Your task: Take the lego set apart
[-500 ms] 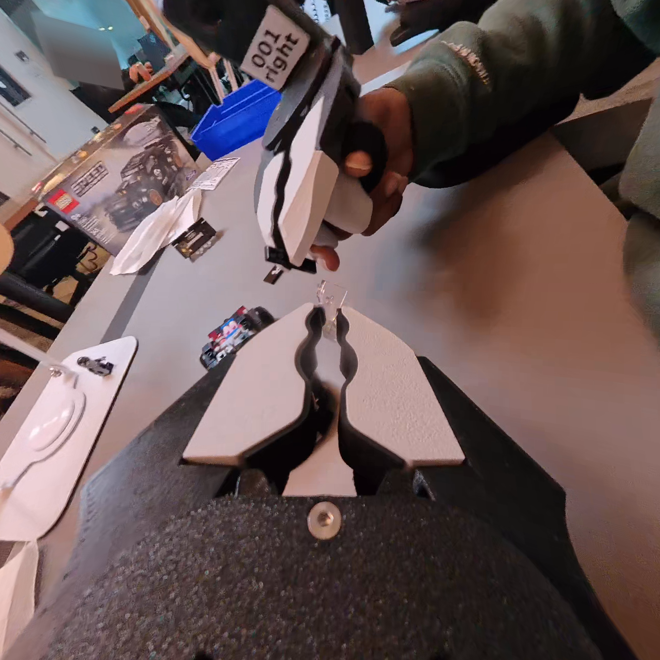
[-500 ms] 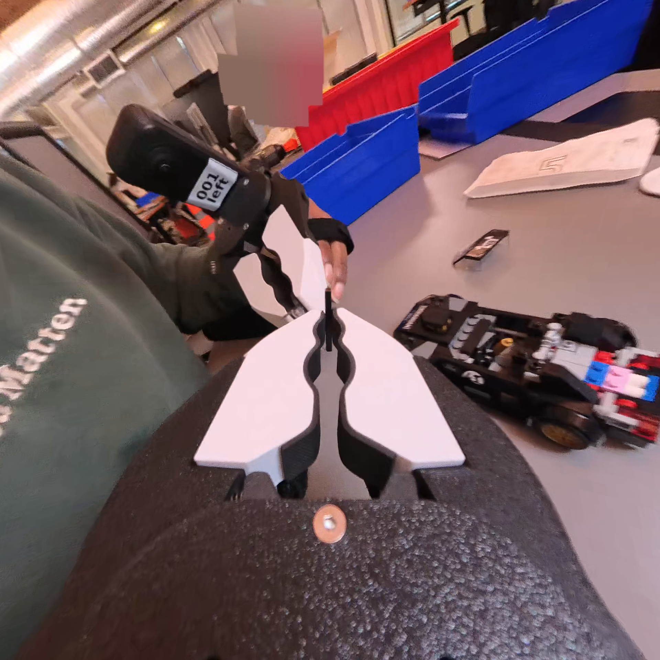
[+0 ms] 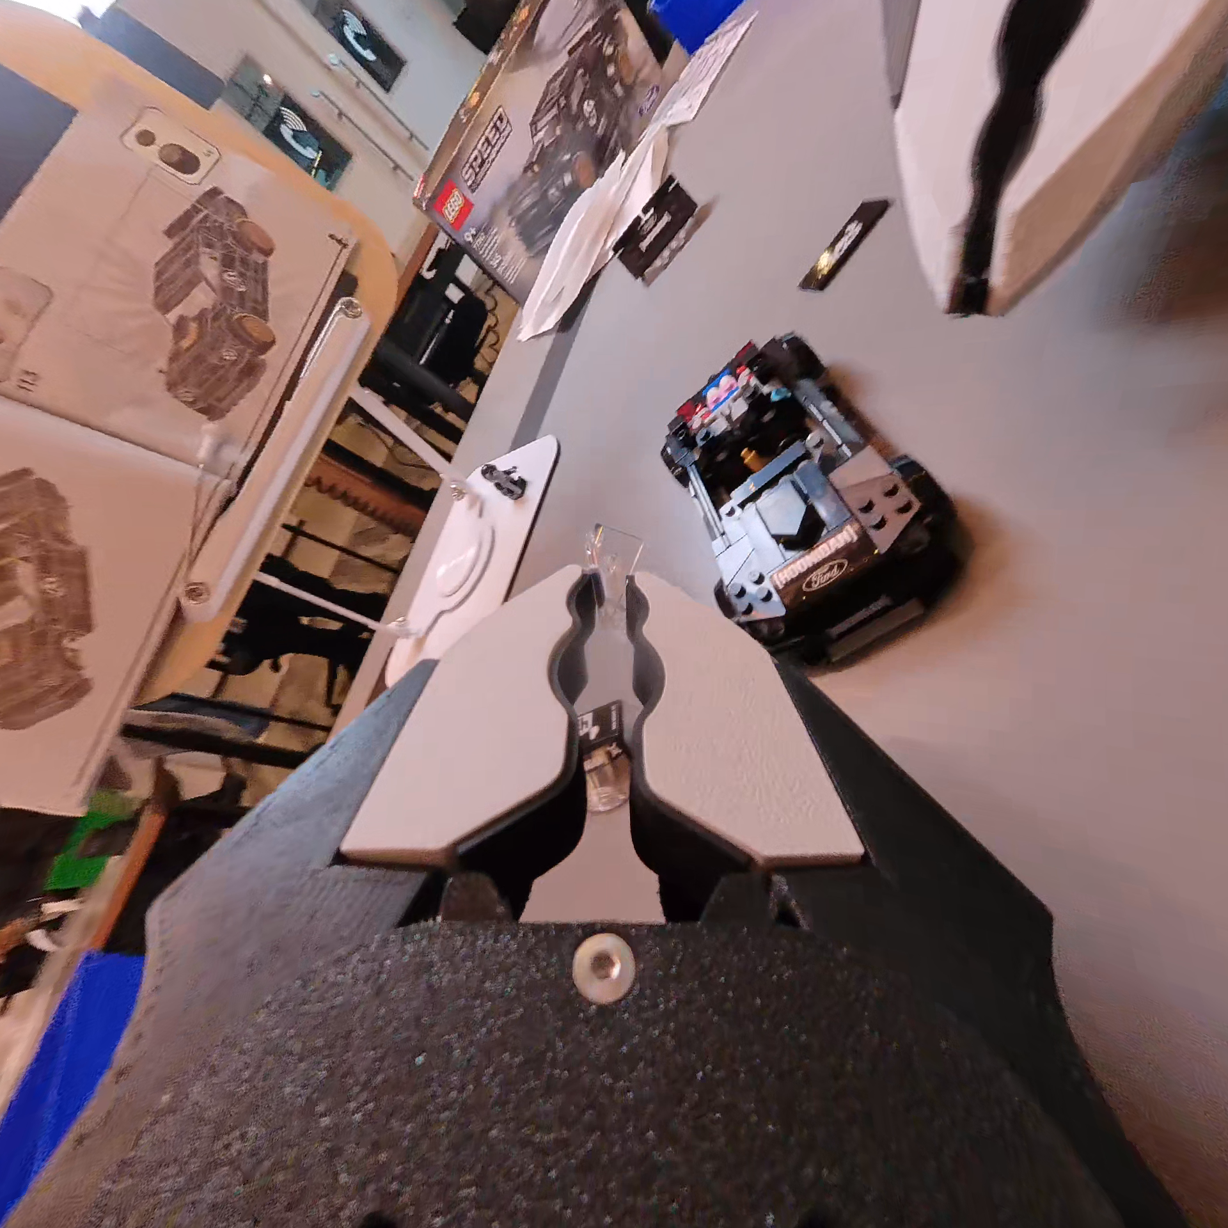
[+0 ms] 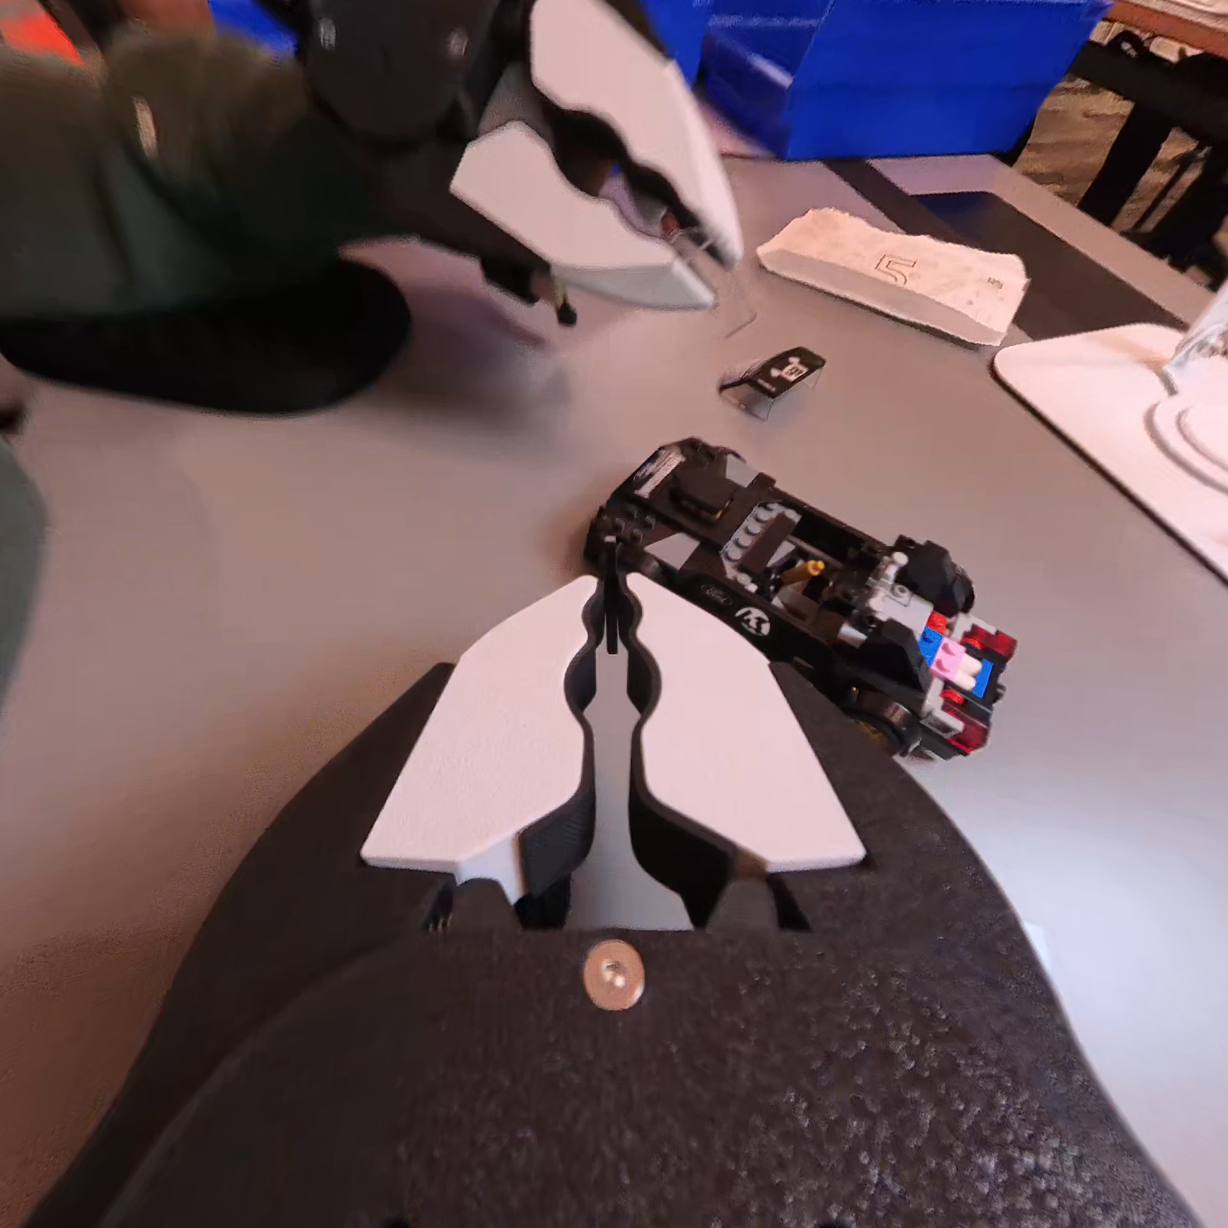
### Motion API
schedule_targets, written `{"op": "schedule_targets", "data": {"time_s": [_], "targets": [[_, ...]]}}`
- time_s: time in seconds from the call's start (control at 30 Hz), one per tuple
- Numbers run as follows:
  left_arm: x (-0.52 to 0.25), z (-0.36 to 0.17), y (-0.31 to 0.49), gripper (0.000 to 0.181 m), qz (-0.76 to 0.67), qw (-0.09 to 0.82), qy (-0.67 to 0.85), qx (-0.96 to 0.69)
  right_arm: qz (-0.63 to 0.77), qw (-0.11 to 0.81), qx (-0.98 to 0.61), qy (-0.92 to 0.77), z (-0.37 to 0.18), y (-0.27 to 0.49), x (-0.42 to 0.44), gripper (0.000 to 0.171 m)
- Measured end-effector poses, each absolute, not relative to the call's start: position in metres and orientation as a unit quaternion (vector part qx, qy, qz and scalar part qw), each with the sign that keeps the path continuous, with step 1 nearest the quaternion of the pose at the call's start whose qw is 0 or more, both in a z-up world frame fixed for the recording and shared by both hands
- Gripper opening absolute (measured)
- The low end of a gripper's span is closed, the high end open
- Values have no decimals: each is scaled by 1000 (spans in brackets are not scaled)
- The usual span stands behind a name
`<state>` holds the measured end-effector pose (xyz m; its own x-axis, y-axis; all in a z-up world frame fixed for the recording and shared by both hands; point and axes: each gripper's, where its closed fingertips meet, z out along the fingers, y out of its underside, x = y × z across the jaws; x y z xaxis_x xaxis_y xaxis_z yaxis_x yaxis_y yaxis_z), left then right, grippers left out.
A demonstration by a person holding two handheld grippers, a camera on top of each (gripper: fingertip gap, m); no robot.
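The black lego car stands on the grey table, partly stripped, its roof off; it also shows in the right wrist view. My left gripper is shut on a small clear piece, held above the table left of the car. My right gripper is shut on a thin black piece, its tips near the car's front corner. The left gripper shows blurred at the top of the right wrist view. The right gripper shows at the top right of the left wrist view.
A black and clear piece lies beyond the car, under the left gripper. Two black flat pieces lie farther off. The set's box, a paper bag, a white stand base, its booklet and blue bins surround. Spacing between my two grippers at the tips: around 12 centimetres.
The two grippers have drawn apart and swung down toward the table. The car now lies close in front of both. Each still holds its piece.
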<state>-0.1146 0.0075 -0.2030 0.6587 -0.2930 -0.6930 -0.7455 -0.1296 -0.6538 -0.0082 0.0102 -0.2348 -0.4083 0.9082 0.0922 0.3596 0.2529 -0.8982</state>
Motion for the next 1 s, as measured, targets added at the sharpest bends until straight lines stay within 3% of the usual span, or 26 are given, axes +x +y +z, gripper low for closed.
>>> {"op": "schedule_targets", "data": {"time_s": [0.27,0.43,0.67,0.8,1.0], "targets": [[-161,-228,11,9,281,472,325,-770,377,303,-369,-794,-241,-41,-36,4],[-207,-211,5,9,322,485,216,-784,314,295,-337,-837,-224,-41,-92,4],[-243,-199,-11,9,320,508,121,-790,269,174,-297,-899,-246,-16,-161,4],[-244,-195,-14,9,323,513,123,-786,249,148,-297,-910,-270,-12,-174,14],[-227,-192,-9,9,291,533,153,-780,285,152,-312,-894,-257,-7,-171,36]]}}
